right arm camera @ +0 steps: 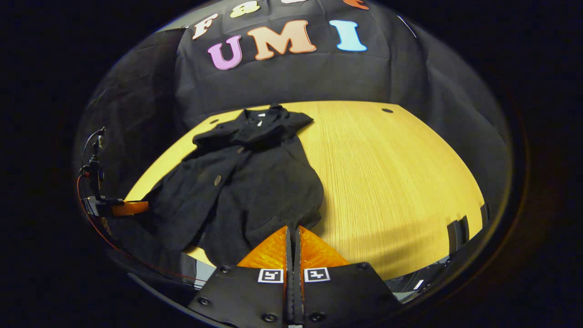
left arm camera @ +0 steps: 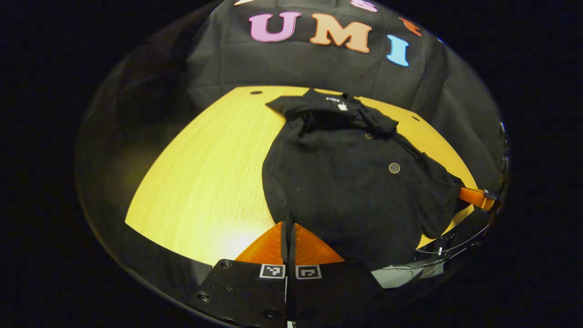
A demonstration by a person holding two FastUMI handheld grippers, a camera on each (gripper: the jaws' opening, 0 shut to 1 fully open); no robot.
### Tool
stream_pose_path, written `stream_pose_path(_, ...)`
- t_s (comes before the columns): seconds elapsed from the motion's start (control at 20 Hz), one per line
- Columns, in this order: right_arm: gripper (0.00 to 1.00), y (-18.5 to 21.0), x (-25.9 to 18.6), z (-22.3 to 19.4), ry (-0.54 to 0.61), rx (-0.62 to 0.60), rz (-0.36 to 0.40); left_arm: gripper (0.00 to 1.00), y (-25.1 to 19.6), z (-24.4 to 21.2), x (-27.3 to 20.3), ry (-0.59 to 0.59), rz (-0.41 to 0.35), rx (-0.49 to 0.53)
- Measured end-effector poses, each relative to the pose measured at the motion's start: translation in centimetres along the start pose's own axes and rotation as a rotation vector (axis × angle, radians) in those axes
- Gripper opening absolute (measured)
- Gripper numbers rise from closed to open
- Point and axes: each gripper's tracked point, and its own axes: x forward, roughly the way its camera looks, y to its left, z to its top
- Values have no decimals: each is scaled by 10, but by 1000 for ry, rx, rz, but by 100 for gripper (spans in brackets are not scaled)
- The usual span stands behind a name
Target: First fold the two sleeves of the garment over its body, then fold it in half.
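Left gripper sat closed on the garment's hem at lower centre; right gripper likewise pinched its hem; sleeves looked folded in, the halving fold seemingly remained, garment on the table.

The scene is viewed from low over the near edge of the counter in both views, facing the booth's far wall. The left gripper view is set at the garment's left hem, the right gripper view at its right hem. The garment and counter are shared; each opposite claw is seen at the side.
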Motion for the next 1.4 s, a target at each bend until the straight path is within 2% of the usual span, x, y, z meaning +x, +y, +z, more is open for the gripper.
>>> stream_pose_path(0.1, 2, 0, -6, 25, -32, -15, 15, 0, -11, 33, -4, -47, -19, -9)
stream_pose_path(0.25, 2, 10, -9, 90, -167, -35, 48, 0, -19, 90, -3, -132, -27, -13)
stream_pose_path(0.4, 2, 16, 1, 127, -205, -62, 55, 0, -26, 138, 4, -191, -60, -38)
stream_pose_path(0.6, 2, 23, 12, 166, -248, -63, 51, 0, -12, 177, 18, -230, -51, -51)
stream_pose_path(0.75, 0, 19, 20, 189, -274, -73, 31, 0, -4, 199, 24, -250, -56, -66)
stream_pose_path(0.9, 2, 17, 29, 214, -294, -48, 25, 0, 6, 214, 33, -252, -46, -57)
stream_pose_path(1.4, 2, 14, 64, 267, -303, -24, -16, 0, 23, 255, 77, -221, -40, -43)
